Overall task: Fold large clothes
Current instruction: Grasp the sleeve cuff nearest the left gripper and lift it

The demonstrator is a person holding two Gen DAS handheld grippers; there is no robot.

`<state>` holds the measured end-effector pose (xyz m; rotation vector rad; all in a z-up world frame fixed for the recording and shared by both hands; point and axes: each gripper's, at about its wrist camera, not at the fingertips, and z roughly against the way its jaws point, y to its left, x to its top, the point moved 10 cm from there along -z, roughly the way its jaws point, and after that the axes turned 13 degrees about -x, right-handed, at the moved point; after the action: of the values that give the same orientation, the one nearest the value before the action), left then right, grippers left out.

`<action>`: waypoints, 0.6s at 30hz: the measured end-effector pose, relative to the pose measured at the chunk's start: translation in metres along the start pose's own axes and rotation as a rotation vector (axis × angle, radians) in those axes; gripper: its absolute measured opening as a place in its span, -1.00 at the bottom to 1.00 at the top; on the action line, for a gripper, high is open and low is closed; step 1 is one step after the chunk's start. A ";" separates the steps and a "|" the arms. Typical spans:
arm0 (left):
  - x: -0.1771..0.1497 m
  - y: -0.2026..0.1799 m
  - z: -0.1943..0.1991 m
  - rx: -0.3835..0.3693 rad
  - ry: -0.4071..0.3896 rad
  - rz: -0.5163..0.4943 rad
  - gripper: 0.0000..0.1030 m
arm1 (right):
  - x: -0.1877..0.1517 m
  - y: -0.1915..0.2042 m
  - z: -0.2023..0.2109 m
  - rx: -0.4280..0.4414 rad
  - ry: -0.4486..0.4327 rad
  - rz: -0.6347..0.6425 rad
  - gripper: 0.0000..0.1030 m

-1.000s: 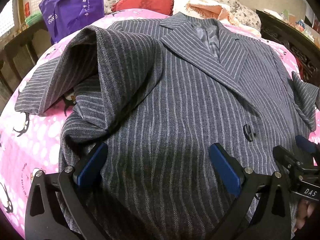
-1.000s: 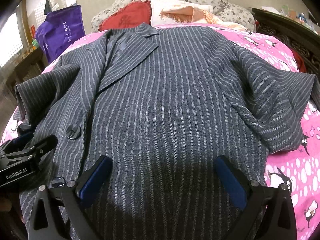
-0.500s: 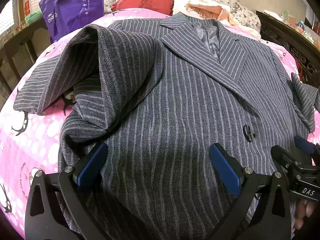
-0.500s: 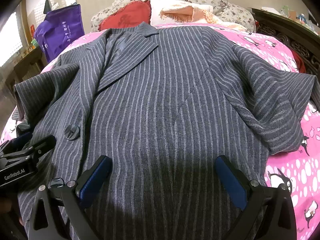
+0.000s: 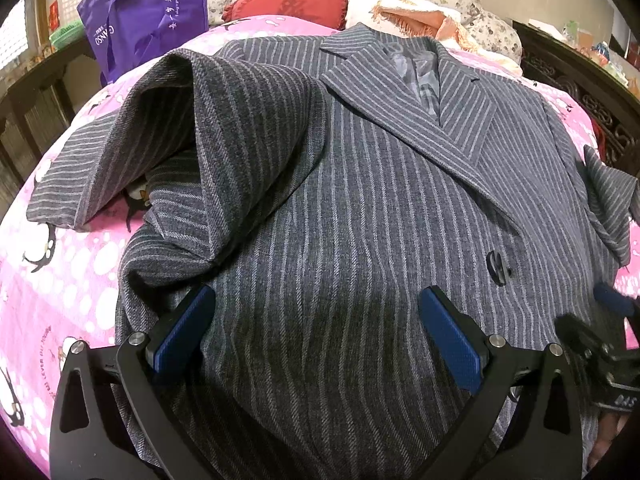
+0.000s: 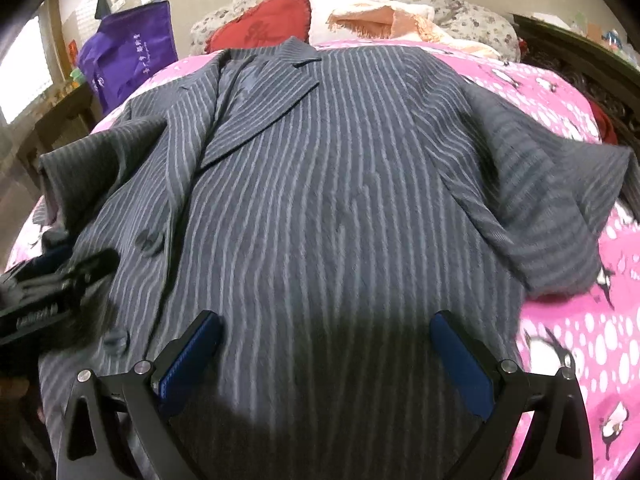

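One striped jacket (image 5: 340, 240) lies face up across the pink bedspread (image 5: 60, 280), hem at its near edge. Your left gripper (image 5: 316, 332) and right gripper (image 6: 324, 352) both gape wide, holding nothing. Pinch the hem corners evenly. Two sleeves, two buttons (image 6: 150, 240) visible.

Dim fisheye views; right wrist view seems motion-blurred.
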<state>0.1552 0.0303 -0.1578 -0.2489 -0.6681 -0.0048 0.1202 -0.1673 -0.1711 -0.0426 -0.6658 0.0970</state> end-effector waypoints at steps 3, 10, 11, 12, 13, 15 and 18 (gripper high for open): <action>-0.003 -0.001 0.006 -0.027 0.008 -0.001 0.99 | -0.011 -0.006 0.008 0.022 -0.016 0.009 1.00; 0.015 0.038 0.084 -0.017 -0.102 -0.003 0.99 | -0.016 -0.008 0.012 0.029 -0.033 0.006 1.00; 0.023 0.061 0.096 0.021 -0.135 0.014 0.99 | -0.015 -0.007 0.011 0.028 -0.034 0.003 1.00; 0.029 0.083 0.102 0.059 -0.155 0.034 0.99 | -0.015 -0.007 0.011 0.027 -0.035 0.002 1.00; 0.033 0.101 0.105 0.087 -0.162 0.055 0.99 | -0.015 -0.007 0.011 0.027 -0.035 0.001 1.00; 0.038 0.156 0.109 0.141 -0.180 0.166 0.99 | -0.015 -0.007 0.011 0.028 -0.036 -0.001 1.00; 0.039 0.211 0.105 0.096 -0.201 0.359 0.95 | -0.016 -0.008 0.012 0.031 -0.037 -0.004 1.00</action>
<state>0.1394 0.2625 -0.1020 -0.2767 -0.8132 0.3994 0.1011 -0.1764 -0.1708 -0.0095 -0.7011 0.1047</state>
